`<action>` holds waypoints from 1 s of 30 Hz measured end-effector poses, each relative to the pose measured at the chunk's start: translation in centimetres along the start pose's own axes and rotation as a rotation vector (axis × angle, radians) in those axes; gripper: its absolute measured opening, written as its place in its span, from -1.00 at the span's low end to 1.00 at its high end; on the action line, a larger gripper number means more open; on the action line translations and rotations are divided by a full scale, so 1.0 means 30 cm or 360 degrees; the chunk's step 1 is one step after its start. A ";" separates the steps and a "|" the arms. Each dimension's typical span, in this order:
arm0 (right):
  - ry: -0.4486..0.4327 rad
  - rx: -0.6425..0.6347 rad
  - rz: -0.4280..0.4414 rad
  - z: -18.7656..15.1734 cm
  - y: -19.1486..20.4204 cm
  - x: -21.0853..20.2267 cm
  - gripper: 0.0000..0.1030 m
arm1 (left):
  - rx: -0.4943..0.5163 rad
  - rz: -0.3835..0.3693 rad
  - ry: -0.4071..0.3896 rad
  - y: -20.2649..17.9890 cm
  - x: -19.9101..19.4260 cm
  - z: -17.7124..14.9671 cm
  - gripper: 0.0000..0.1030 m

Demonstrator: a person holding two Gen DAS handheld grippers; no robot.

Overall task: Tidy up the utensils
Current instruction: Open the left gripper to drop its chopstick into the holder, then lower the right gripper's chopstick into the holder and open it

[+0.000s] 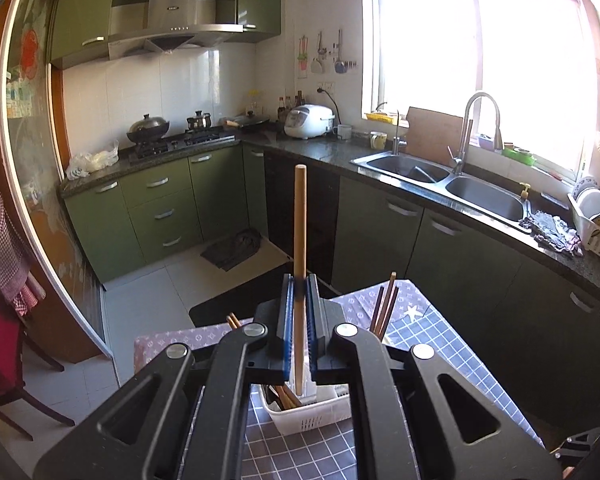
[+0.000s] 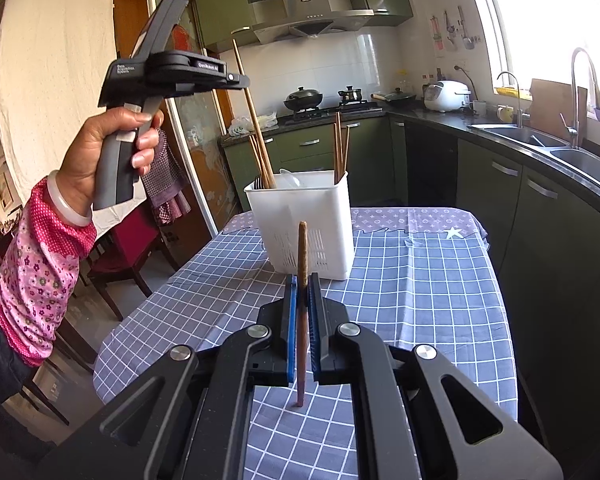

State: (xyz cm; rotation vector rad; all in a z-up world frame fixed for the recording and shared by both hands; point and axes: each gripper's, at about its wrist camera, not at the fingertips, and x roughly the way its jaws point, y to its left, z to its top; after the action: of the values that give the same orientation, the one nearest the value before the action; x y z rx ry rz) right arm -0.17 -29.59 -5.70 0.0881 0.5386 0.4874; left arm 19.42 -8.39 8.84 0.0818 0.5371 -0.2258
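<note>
Left wrist view: left gripper (image 1: 299, 296) pinches light, stiff chopstick (image 1: 299, 216) mid-shaft, above white caddy (image 1: 312, 412). Rt gripper (image 2: 302, 292) pinches darker chopstick (image 2: 302, 248); slim, may pivot.

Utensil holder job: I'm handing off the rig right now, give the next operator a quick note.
Left tongs: shut on a light wooden chopstick, held upright above the white utensil holder.
Right tongs: shut on a darker chopstick, over the checked tablecloth, short of the holder.
Done: several chopsticks already stand in the holder's compartments.
Left: drop both held chopsticks into the holder.
</note>
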 end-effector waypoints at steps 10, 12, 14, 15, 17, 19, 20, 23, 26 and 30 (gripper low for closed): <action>-0.0084 -0.0076 0.0031 0.137 0.031 -0.039 -0.88 | -0.0016 -0.0028 0.0046 0.012 0.014 -0.135 -0.32; -0.0129 -0.0113 0.0056 0.207 0.048 -0.051 -0.88 | -0.0008 -0.0016 0.0016 -0.002 -0.019 -0.160 -0.30; -0.0180 -0.0137 0.0077 0.289 0.060 -0.056 -0.88 | -0.0012 0.0018 -0.0013 -0.011 -0.059 -0.194 -0.19; -0.0202 -0.0141 0.0088 0.329 0.067 -0.056 -0.88 | -0.0014 0.0034 -0.0025 -0.014 -0.077 -0.212 -0.10; -0.0246 -0.0125 0.0105 0.420 0.068 -0.041 -0.88 | -0.0035 0.0061 -0.0054 -0.019 -0.120 -0.254 -0.02; -0.0274 -0.0106 0.0113 0.511 0.063 -0.014 -0.88 | -0.0038 0.0090 -0.0059 -0.025 -0.152 -0.297 0.06; -0.0294 -0.0089 0.0113 0.552 0.058 -0.001 -0.88 | -0.0040 0.0091 -0.0055 -0.026 -0.162 -0.316 0.12; -0.0345 -0.0032 0.0110 0.673 0.042 0.044 -0.88 | -0.0054 0.0073 -0.0018 -0.024 -0.181 -0.373 0.17; -0.0388 0.0010 0.0085 0.770 0.027 0.095 -0.88 | -0.0084 0.0064 0.0003 -0.013 -0.189 -0.414 0.18; -0.0394 0.0018 0.0008 0.858 0.008 0.193 -0.87 | -0.0154 0.0066 0.0010 0.027 -0.205 -0.466 0.19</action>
State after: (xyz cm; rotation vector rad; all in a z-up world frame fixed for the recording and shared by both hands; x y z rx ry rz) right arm 17.25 -25.50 13.69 0.1582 0.2987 0.4703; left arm 7.50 -4.52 0.04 -0.0006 0.5515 -0.1591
